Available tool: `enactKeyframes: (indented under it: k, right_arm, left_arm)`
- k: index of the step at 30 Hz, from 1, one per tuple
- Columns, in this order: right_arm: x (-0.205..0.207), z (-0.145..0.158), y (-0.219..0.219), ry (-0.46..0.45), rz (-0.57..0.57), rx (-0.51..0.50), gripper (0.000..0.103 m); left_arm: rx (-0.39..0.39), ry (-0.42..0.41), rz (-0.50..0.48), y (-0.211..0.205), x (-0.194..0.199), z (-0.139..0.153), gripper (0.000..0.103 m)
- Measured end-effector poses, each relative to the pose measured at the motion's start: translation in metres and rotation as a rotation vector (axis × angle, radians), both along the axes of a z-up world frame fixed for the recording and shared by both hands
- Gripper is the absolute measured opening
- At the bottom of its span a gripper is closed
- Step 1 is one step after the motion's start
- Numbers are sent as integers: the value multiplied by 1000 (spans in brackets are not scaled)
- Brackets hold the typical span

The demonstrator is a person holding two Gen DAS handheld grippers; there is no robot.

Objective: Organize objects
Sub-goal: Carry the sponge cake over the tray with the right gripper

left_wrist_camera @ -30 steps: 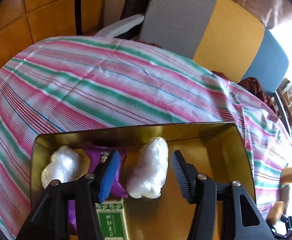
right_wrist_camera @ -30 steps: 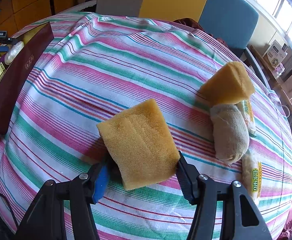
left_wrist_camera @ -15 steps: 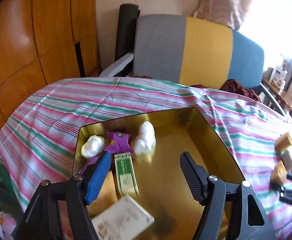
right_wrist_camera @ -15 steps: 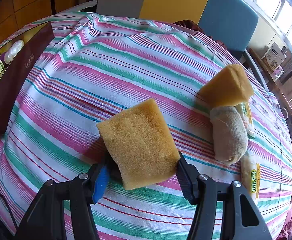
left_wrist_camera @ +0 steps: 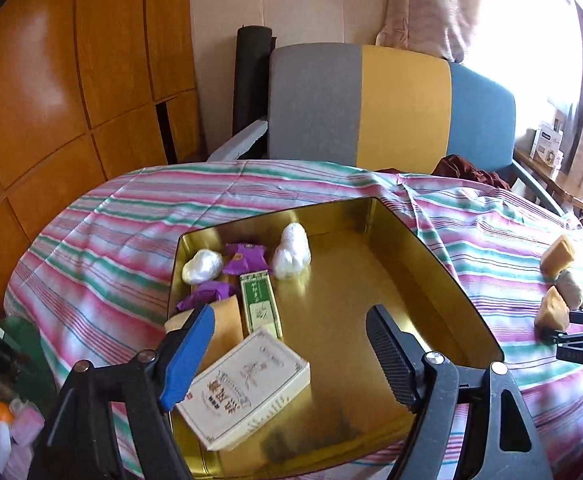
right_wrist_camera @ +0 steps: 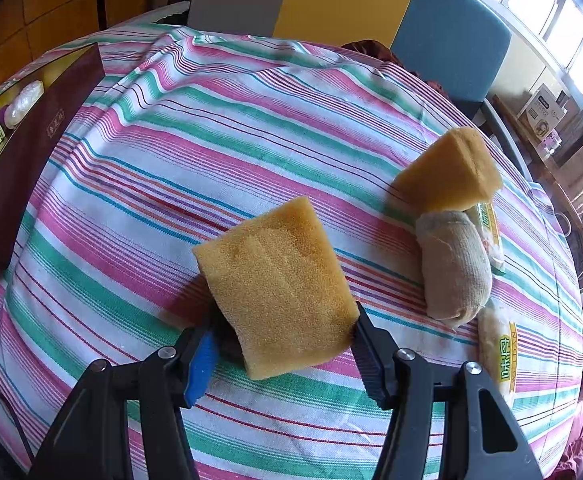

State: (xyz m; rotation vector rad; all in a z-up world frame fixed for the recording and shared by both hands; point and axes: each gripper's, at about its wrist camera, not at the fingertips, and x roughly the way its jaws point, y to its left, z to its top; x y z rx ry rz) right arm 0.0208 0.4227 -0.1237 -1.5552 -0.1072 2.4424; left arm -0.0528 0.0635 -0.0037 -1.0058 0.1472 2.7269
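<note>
Seen from the left wrist: left gripper (left_wrist_camera: 287,344) hanging above a gold tin tray (left_wrist_camera: 431,264), jaws spread wide, nothing between them. Tray resting on a tablecloth (left_wrist_camera: 103,248) striped in pink, green and white. Inside the tray, toward 10 o'clock: two white plastic-wrapped bundles (left_wrist_camera: 202,266) (left_wrist_camera: 292,251), purple wrappers (left_wrist_camera: 244,259) between them, a slim green box (left_wrist_camera: 260,304) just below, a tan sponge piece (left_wrist_camera: 224,330) beside the green box at its 9 o'clock. Nearer the camera, at 7 o'clock in the tray, a cream box with printed characters (left_wrist_camera: 247,386), partly behind the blue-padded finger. Right half of the tray showing bare gold metal. Behind the table at 12 o'clock, a chair back (left_wrist_camera: 391,104) in grey, yellow and blue panels. At 3 o'clock, well apart from the tray, the right gripper (left_wrist_camera: 577,326) beside small yellow sponges.

Seen from the right wrist: right gripper (right_wrist_camera: 281,346) pinching a yellow sponge (right_wrist_camera: 277,290) by its near edge, sponge tilted up off the cloth. At 2 o'clock, a second yellow sponge (right_wrist_camera: 449,170) touching a rolled beige sock (right_wrist_camera: 453,264); a printed snack packet (right_wrist_camera: 499,354) just beside the sock at 4 o'clock. At 9 o'clock, the tray's maroon outer wall (right_wrist_camera: 31,152).
</note>
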Motion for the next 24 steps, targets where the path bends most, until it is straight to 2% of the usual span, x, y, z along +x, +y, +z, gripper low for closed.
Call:
enactKeyframes:
  k: [12, 15, 18, 21, 24]
  right_arm:
    - [0, 1, 0, -10, -28, -3, 57]
    - [-5, 6, 2, -37, -95, -50, 56]
    - [-9, 20, -8, 9, -118, -168, 56]
    - [-20, 44, -36, 75, -79, -217, 56]
    - [-38, 68, -75, 123, 7, -271, 56]
  left_arm:
    - [11, -28, 25, -14, 9, -9, 79]
    - [11, -38, 39, -21, 8, -11, 79]
    - [10, -44, 49, -26, 7, -13, 79]
    - [11, -47, 65, -34, 5, -16, 79]
    - [15, -51, 81, -43, 2, -17, 79]
